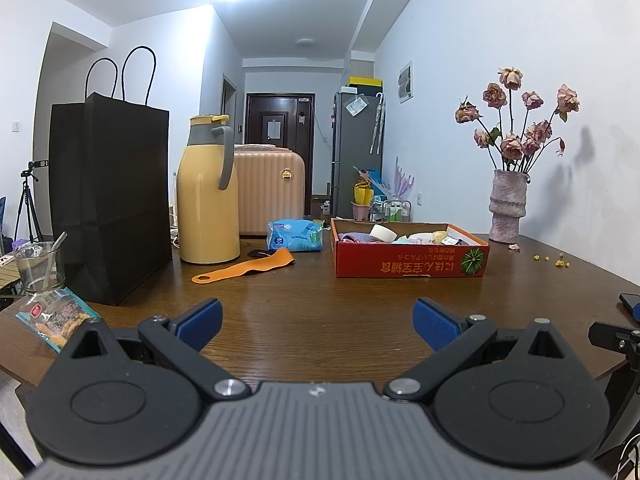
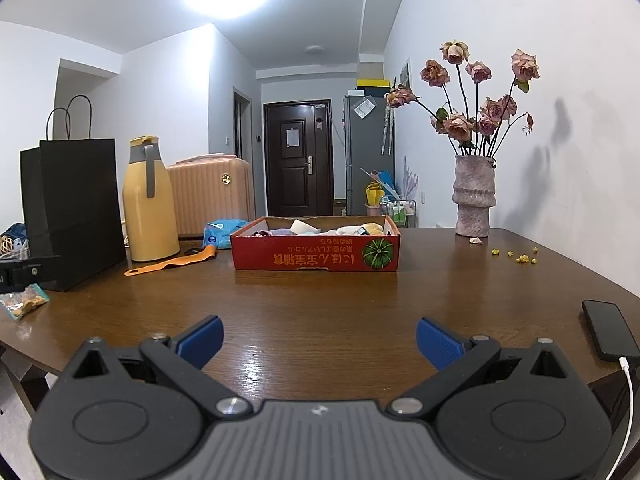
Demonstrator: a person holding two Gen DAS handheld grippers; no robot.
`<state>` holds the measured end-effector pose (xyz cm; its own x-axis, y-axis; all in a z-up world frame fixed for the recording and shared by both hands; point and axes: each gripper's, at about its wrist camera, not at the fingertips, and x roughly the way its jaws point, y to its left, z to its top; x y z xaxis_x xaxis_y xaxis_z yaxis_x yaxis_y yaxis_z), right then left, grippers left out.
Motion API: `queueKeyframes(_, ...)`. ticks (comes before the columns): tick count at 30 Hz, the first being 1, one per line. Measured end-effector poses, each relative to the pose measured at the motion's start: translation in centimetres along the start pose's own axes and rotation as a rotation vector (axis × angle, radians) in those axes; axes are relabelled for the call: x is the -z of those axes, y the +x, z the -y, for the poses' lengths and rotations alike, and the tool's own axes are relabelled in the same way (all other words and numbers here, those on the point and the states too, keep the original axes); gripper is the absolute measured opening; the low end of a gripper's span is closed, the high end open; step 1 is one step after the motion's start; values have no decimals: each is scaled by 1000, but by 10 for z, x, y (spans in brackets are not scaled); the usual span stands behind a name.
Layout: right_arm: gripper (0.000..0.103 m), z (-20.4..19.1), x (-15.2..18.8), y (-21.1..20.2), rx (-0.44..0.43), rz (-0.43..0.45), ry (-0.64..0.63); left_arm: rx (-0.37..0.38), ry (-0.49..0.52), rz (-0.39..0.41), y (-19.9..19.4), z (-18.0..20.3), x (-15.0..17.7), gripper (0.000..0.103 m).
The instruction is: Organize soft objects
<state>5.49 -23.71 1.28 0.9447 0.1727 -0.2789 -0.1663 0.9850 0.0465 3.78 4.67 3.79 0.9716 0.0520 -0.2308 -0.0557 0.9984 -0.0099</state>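
A red cardboard box (image 1: 410, 258) holding soft items sits mid-table on a dark wooden table (image 1: 320, 320), near a yellow thermos (image 1: 207, 192), black paper bag (image 1: 108, 200) and vase of dried roses (image 1: 508, 206). A hallway door lies beyond. Left gripper (image 1: 318, 322) and right gripper (image 2: 319, 340) hover low, jaws spread wide, empty.

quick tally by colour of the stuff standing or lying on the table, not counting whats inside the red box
Black: 2, paper bag, phone
Yellow: 1, thermos jug
Orange: 1, strap
Blue: 1, tissue pack
Red: 1, cardboard box
Pink: 1, vase
Clear: 2, glass, snack packet
Total: 9
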Motion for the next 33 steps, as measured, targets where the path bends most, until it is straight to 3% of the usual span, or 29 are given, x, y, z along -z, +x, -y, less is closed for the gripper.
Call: queueKeyframes(33,103,-2,2,3,-13,-9,-12,-1,2,11,-1,2,3,103)
